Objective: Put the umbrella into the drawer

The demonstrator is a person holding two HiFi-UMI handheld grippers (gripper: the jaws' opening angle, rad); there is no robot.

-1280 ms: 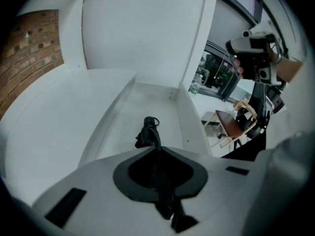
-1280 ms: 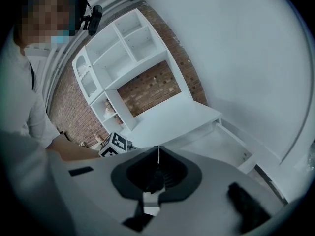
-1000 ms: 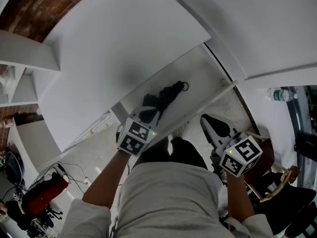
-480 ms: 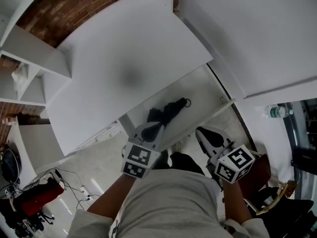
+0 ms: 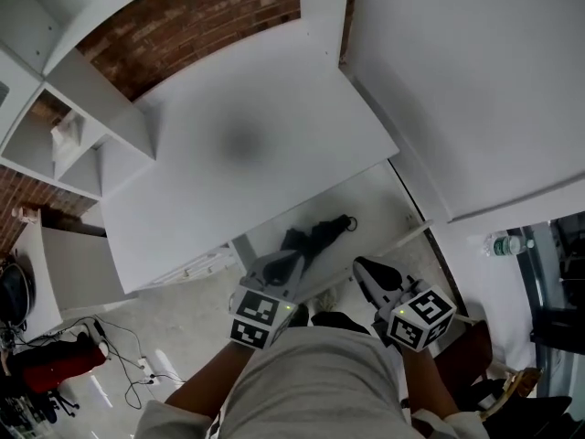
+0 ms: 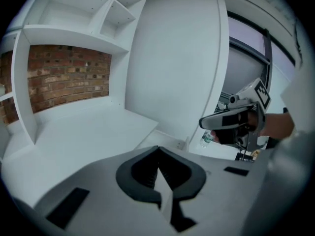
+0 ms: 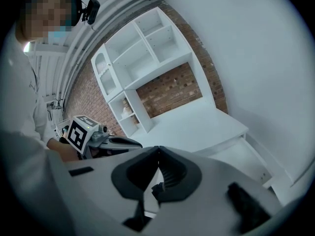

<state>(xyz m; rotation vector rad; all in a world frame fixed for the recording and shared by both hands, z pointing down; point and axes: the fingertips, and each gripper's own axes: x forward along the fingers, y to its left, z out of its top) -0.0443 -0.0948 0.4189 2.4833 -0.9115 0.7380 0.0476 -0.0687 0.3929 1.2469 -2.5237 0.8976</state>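
Black folded umbrella (image 5: 315,238) lies loose on the floor of the open white drawer (image 5: 384,199), just below the front edge of the white desk top (image 5: 247,154), w/ its loop end toward the right; neither tool touches it. Vs a sec ago: the left gripper (image 5: 294,257) was low over the umbrella's near end, now it's up & back by the person's body, clear of it. The right gripper (image 5: 359,265) has also come up and in a bit, so the two sit nearer each other by the drawer's front rim. Umbrella itself looks unshifted in the drawer. Head view now takes in more of the red brick wall (image 5: 219,7) & the white shelf unit (image 5: 91,99) at left. Left gripper's jaws are pressed together w/ nothing between them; right gripper's jaws likewise meet at the tips, empty. Count: 1 umbrella, 1 drawer, 2 grippers, 1 desk top, 1 clear plastic bottle w/ green label (image 5: 505,243) on the white surface at right, well apart from the umbrella.
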